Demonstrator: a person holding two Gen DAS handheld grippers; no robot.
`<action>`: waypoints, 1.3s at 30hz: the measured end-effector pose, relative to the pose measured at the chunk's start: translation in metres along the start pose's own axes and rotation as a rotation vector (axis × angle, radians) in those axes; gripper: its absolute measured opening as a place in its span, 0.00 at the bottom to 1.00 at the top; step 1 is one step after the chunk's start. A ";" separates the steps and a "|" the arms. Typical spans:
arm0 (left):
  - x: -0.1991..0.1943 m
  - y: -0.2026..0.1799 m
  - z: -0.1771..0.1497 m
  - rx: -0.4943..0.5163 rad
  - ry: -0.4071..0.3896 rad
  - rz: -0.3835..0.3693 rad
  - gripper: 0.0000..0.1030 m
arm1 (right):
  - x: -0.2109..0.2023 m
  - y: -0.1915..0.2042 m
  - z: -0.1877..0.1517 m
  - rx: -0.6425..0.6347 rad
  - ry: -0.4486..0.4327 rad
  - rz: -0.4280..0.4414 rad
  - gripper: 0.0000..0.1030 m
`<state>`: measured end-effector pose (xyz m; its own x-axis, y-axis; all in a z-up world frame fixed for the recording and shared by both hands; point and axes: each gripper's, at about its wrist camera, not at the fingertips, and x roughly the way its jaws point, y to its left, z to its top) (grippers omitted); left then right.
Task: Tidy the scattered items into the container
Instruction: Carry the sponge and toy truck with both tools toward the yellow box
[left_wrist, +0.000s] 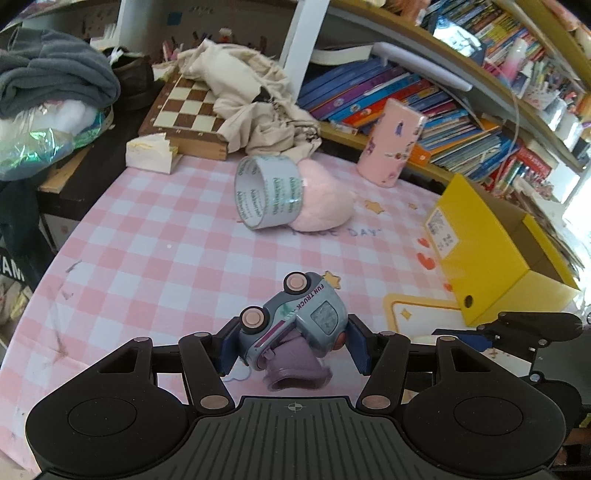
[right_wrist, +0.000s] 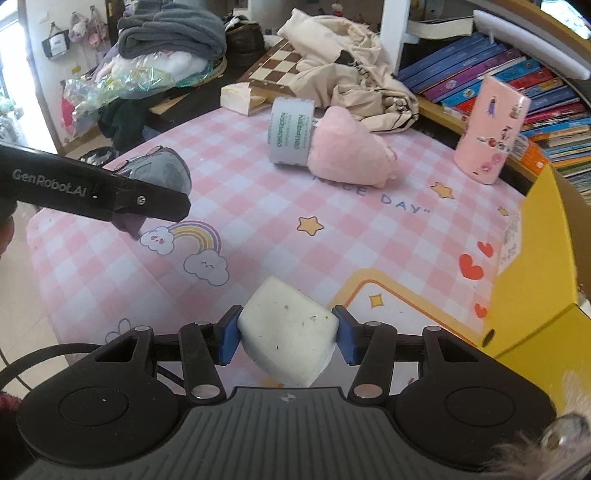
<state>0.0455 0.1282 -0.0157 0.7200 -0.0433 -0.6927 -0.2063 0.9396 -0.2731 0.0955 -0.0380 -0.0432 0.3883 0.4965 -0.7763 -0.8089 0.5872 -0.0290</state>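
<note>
The left gripper (left_wrist: 291, 345) clamps a toy truck (left_wrist: 295, 317) and, seemingly, a purple piece beneath it. The right gripper (right_wrist: 288, 334) clamps a white foam block (right_wrist: 290, 332). The yellow box (left_wrist: 491, 258) stands ahead-right; tape roll (left_wrist: 267, 192) and pink plush (left_wrist: 325, 199) lie beyond.

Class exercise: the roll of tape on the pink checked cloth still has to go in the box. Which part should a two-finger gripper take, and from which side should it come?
Probably the band wall of the tape roll. The roll stands tilted on its edge, its far side leaning against the pink plush, its hollow core open towards the near left. Come from that open side, one finger inside the core and one outside, at the top of the ring.
</note>
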 end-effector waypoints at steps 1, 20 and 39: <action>-0.003 -0.002 -0.001 0.005 -0.005 -0.005 0.56 | -0.004 0.000 -0.001 0.005 -0.006 -0.006 0.47; -0.044 -0.011 -0.019 0.040 -0.071 -0.058 0.56 | -0.042 0.019 -0.017 0.019 -0.056 -0.062 0.45; -0.059 -0.024 -0.033 0.068 -0.078 -0.120 0.56 | -0.068 0.029 -0.037 0.041 -0.058 -0.113 0.45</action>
<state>-0.0137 0.0966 0.0097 0.7864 -0.1324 -0.6034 -0.0722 0.9504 -0.3026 0.0297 -0.0784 -0.0149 0.5022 0.4610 -0.7316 -0.7402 0.6666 -0.0881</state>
